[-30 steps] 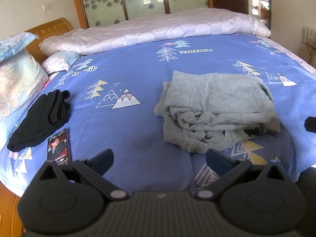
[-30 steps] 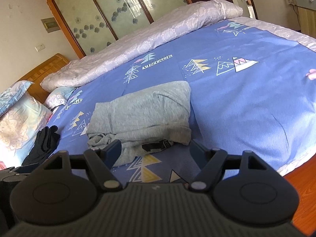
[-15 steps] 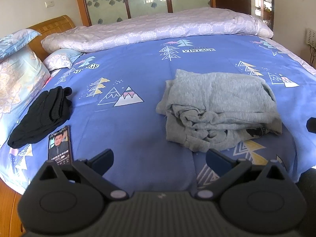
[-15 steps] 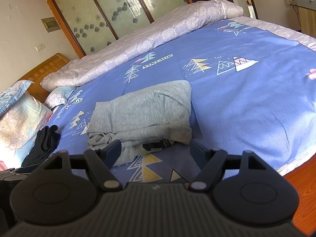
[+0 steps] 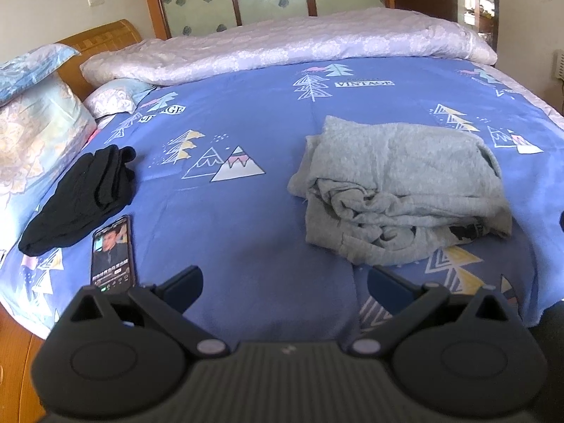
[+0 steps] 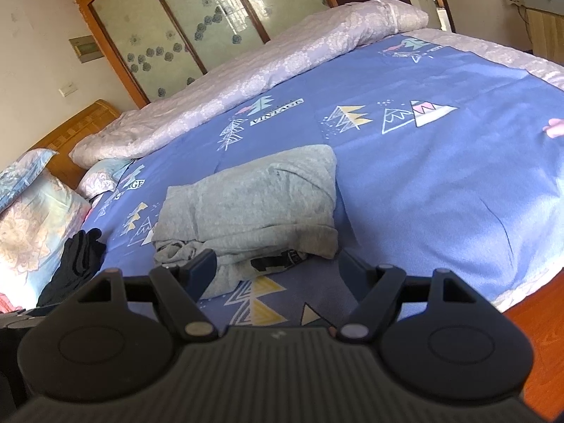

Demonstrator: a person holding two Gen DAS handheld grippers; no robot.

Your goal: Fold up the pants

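Grey pants (image 5: 398,187) lie folded in a thick bundle on the blue bedsheet (image 5: 246,218), with crumpled layers and a black label at the near edge. They also show in the right wrist view (image 6: 253,201). My left gripper (image 5: 283,283) is open and empty, held back from the bundle, near the bed's front edge. My right gripper (image 6: 276,268) is open and empty, just short of the bundle's near edge.
A black folded garment (image 5: 81,201) and a phone (image 5: 112,250) with a lit screen lie at the left of the bed. Pillows (image 5: 31,134) sit by the wooden headboard. A rolled pale quilt (image 5: 282,46) lies along the far side. Wooden floor (image 6: 521,320) shows at right.
The left gripper has drawn slightly back and up, so the bed looks a little farther. The right gripper has barely moved. The pants lie unchanged.
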